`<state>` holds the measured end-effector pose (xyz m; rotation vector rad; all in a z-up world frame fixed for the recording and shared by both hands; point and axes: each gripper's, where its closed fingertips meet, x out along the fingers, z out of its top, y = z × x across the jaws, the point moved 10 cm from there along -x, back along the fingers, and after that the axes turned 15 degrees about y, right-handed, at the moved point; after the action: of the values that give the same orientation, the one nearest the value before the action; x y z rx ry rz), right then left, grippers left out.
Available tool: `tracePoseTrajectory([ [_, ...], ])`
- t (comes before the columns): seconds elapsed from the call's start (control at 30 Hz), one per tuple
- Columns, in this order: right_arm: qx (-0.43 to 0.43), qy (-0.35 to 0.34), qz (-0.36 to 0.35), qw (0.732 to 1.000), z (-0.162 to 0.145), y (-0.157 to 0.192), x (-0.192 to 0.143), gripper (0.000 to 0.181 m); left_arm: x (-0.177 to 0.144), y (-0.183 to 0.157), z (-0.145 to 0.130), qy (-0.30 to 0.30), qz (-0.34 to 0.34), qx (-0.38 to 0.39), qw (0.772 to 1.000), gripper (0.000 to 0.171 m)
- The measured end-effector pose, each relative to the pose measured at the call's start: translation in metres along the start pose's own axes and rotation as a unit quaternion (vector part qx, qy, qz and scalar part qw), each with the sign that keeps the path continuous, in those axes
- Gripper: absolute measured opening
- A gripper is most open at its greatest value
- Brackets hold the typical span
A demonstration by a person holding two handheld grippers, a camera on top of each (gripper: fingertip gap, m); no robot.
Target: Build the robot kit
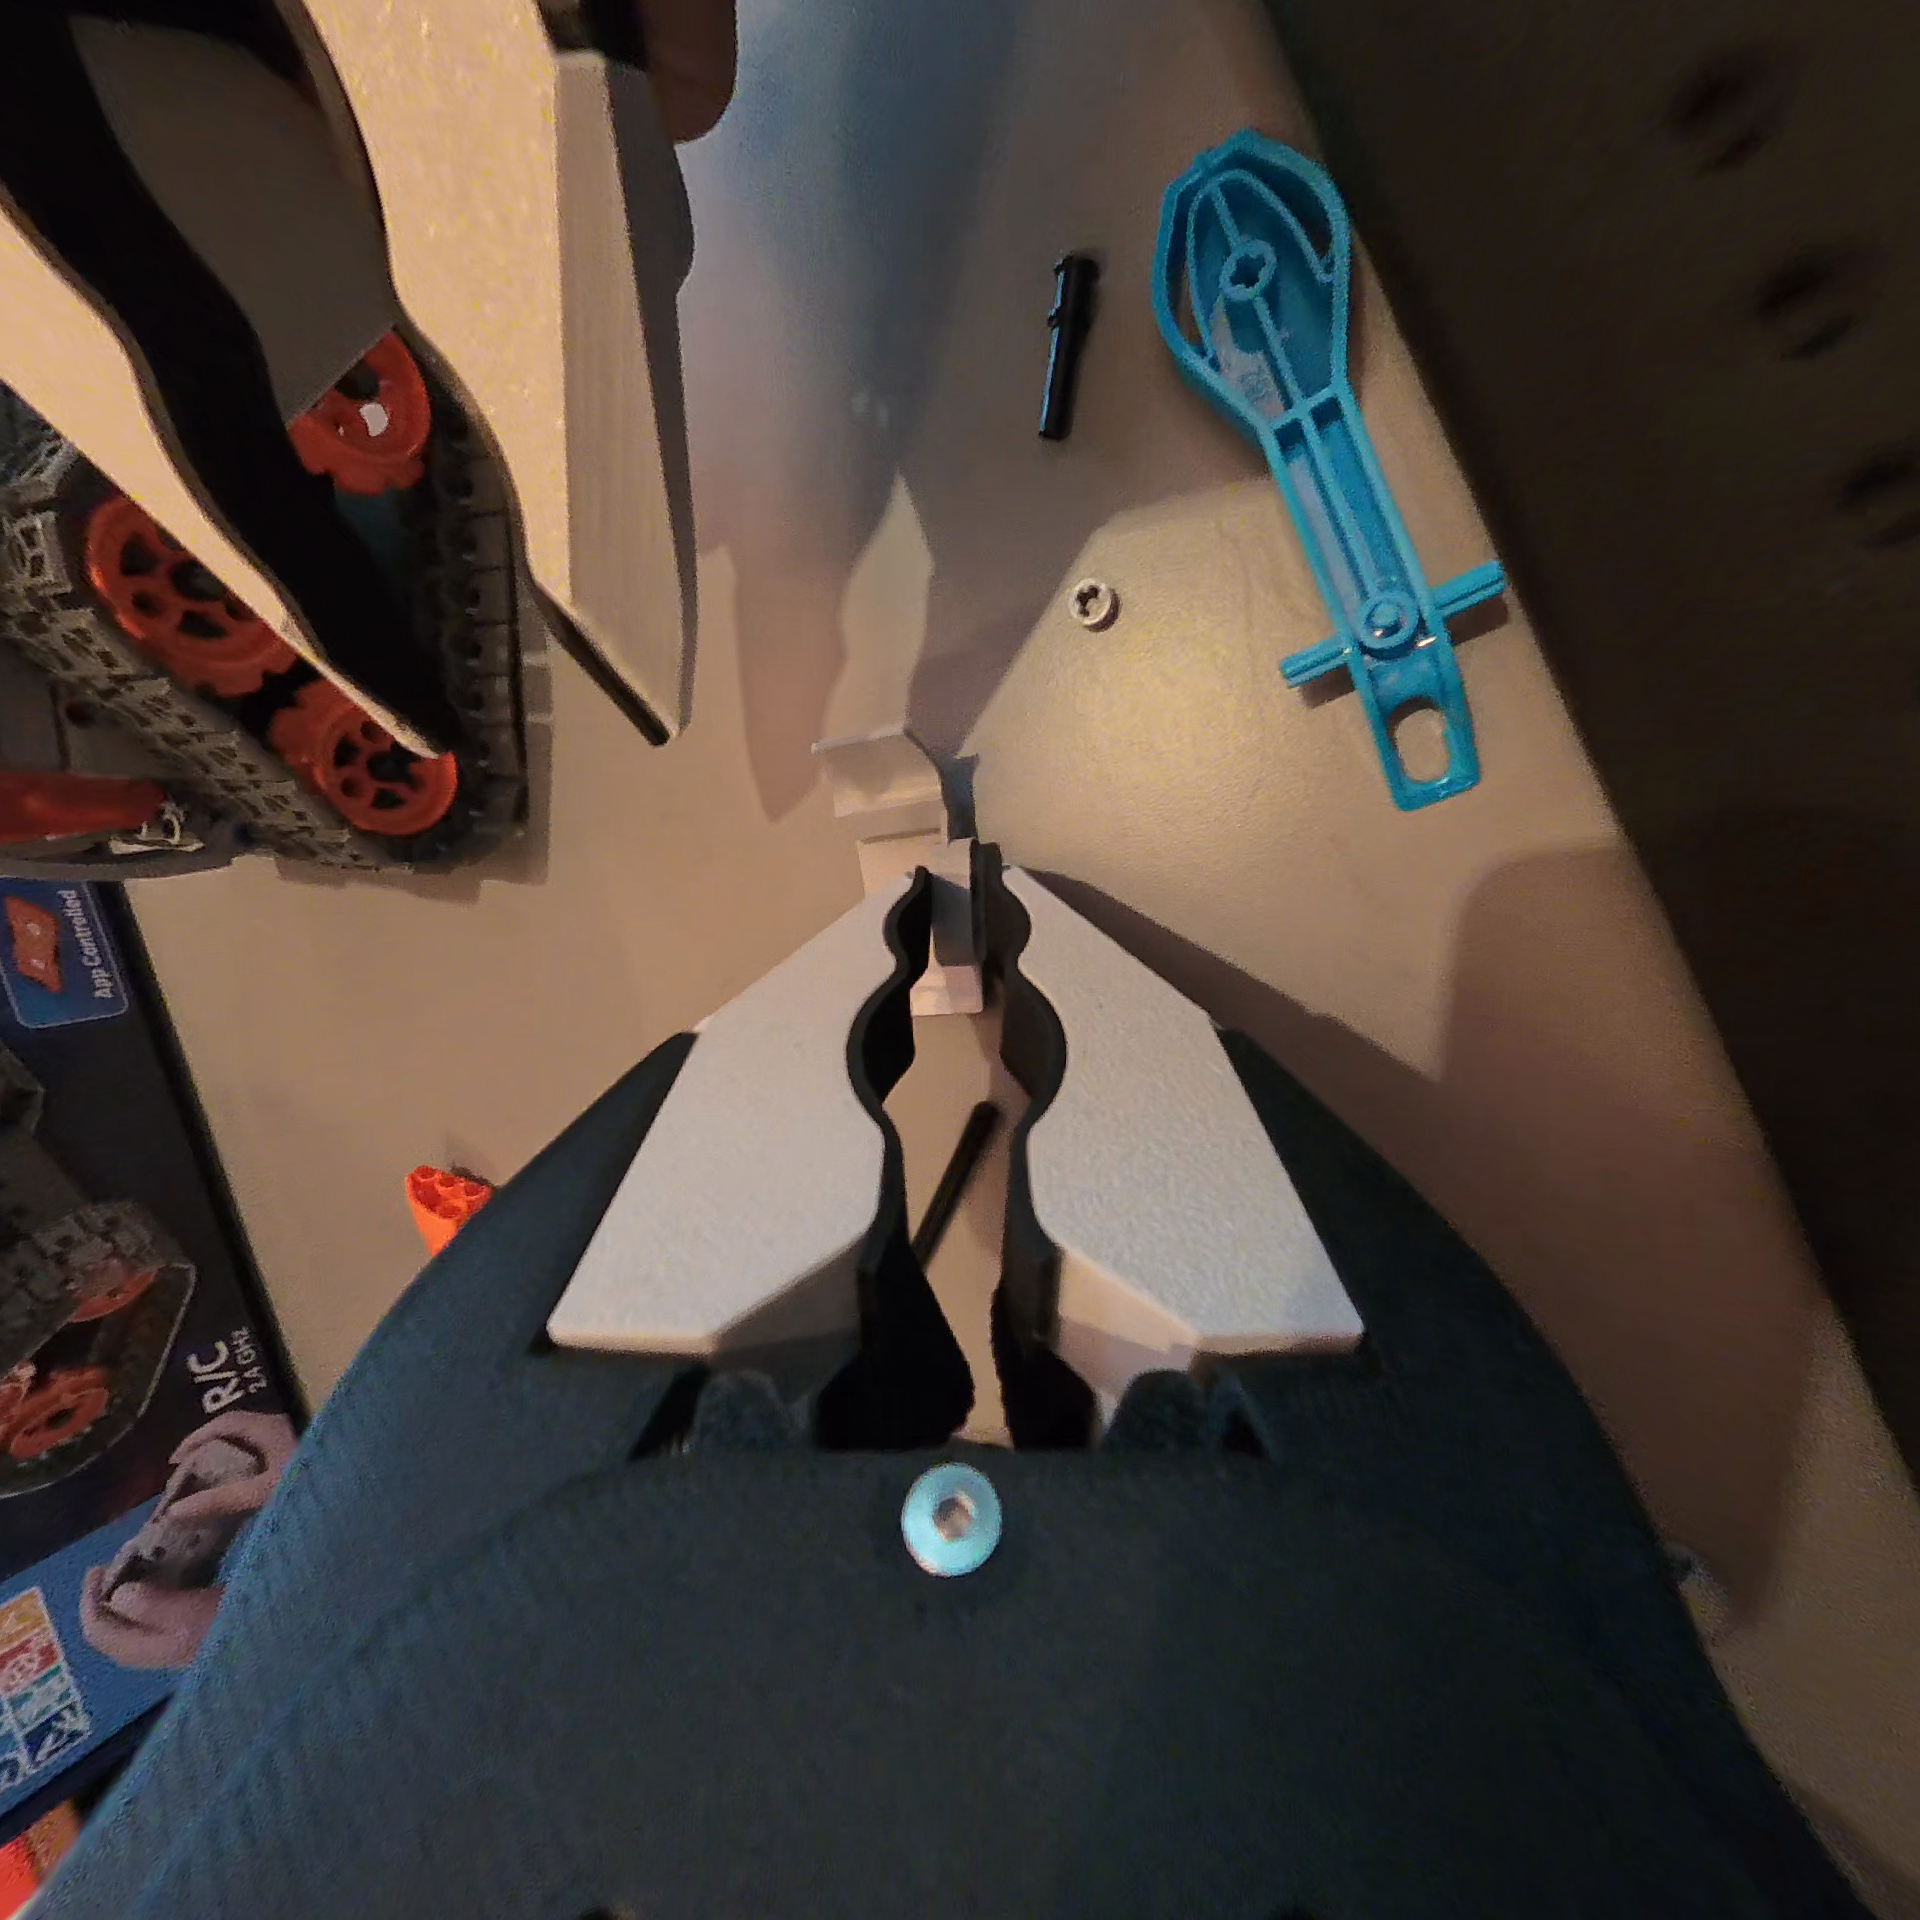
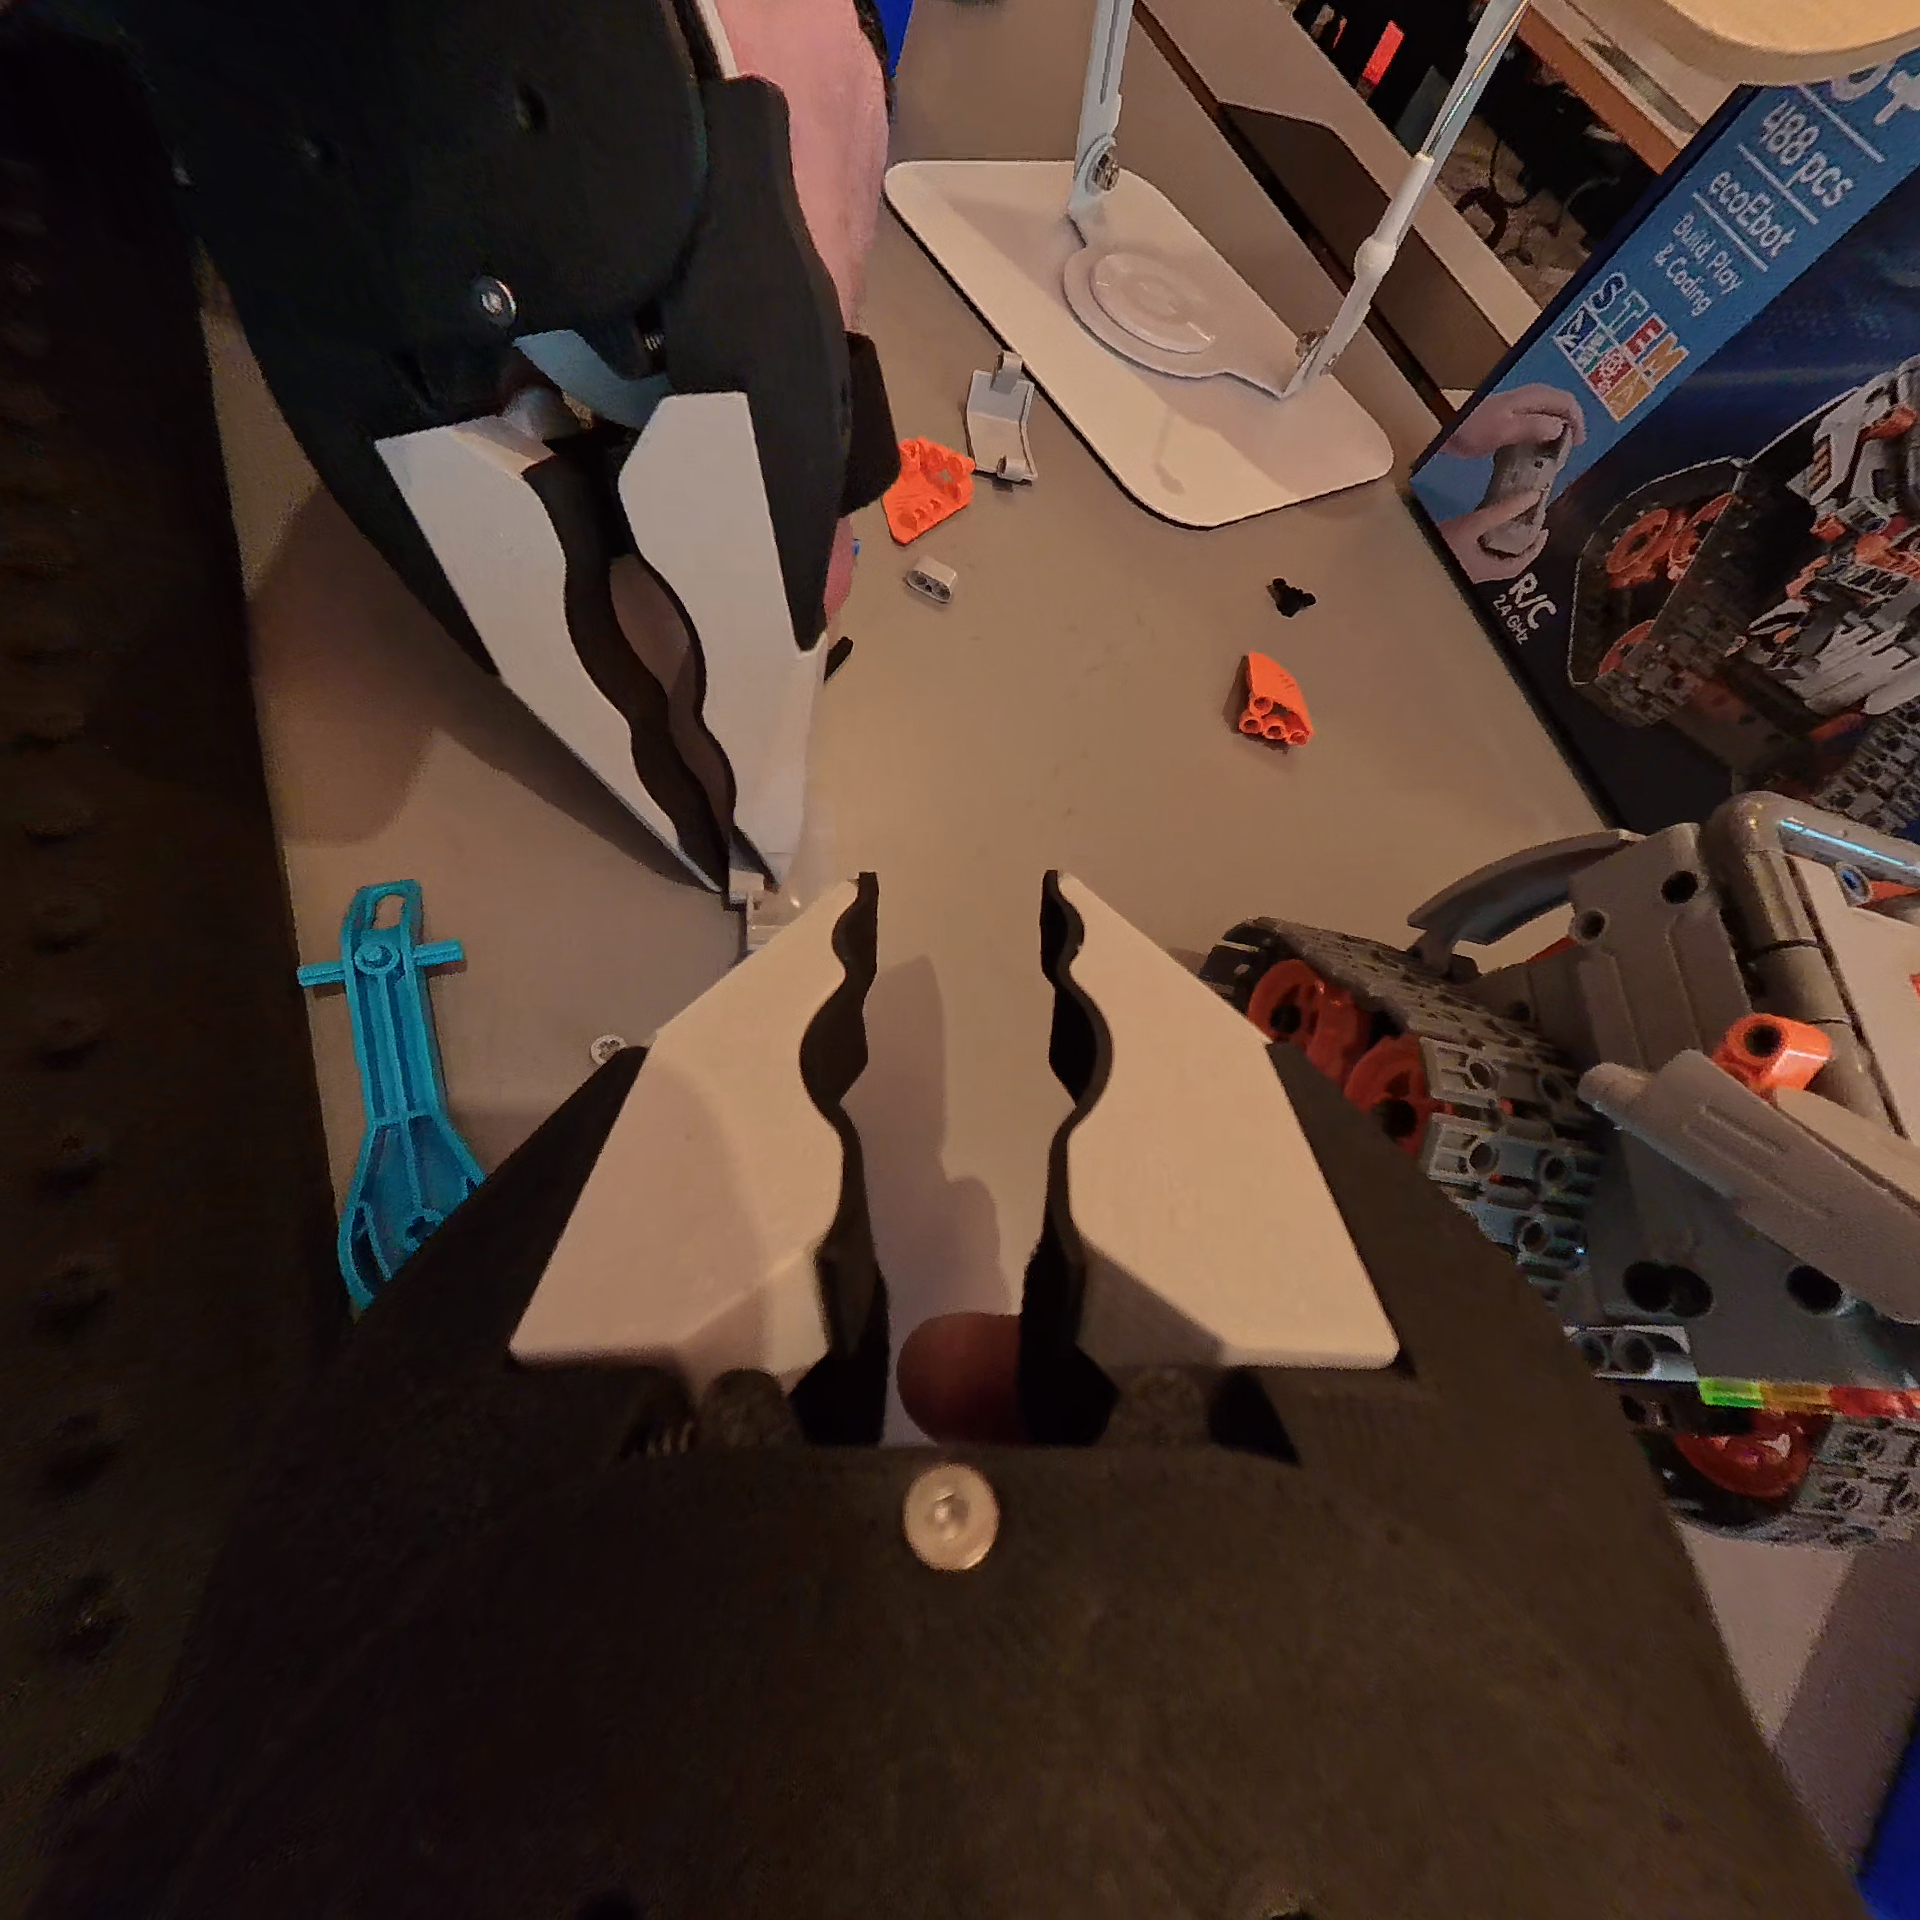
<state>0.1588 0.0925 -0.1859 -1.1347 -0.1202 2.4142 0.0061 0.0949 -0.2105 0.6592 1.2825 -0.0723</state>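
Observation:
My left gripper [image 1: 958,894] is shut on a small light grey plastic piece [image 1: 894,779], whose far end sticks out past the fingertips, low over the grey table [image 1: 1195,935]. In the right wrist view the left gripper [image 2: 750,875] points down just left of my right gripper [image 2: 954,896], with the grey piece [image 2: 767,920] at its tips. My right gripper is open and empty, close above the table. Its white fingers [image 1: 623,416] fill the upper left of the left wrist view. A grey tracked vehicle with orange wheels [image 2: 1455,1091] stands right of my right gripper and also shows in the left wrist view [image 1: 343,727].
A blue plastic tool [image 1: 1320,447] [image 2: 390,1081], a black pin [image 1: 1062,343] and a small grey bush [image 1: 1094,603] lie nearby. Orange pieces [image 2: 1273,704] [image 2: 925,488], a grey connector [image 2: 930,579], a grey part [image 2: 1003,416], a white lamp base [image 2: 1226,436] and a printed box [image 2: 1714,436] lie farther off. My hands' fingertips stand some 7 centimetres from each other.

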Motion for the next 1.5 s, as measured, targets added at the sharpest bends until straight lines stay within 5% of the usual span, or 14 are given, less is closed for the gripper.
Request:
tracePoseTrajectory([
  [0.23,0.009,0.009,0.007,1.0,-0.003,-0.002,0.0,0.033,-0.006,0.009,-0.021,0.023,0.038,-0.033,0.998,0.03],
  [0.43,0.004,0.061,0.04,0.997,-0.007,0.001,0.012,0.036,-0.025,0.003,-0.047,0.028,0.054,-0.113,0.992,0.025],
  [0.77,-0.029,0.101,0.12,0.987,0.005,0.019,0.034,0.043,-0.004,-0.006,-0.025,0.01,0.046,-0.149,0.988,0.022],
  [1.17,-0.057,0.076,0.161,0.982,0.021,0.037,0.035,0.038,0.001,0.004,-0.033,0.026,0.077,-0.169,0.982,0.023],
  [1.5,-0.006,0.106,0.108,0.988,0.001,0.011,0.026,0.047,-0.003,0.006,-0.039,0.018,0.07,-0.192,0.979,0.026],
])
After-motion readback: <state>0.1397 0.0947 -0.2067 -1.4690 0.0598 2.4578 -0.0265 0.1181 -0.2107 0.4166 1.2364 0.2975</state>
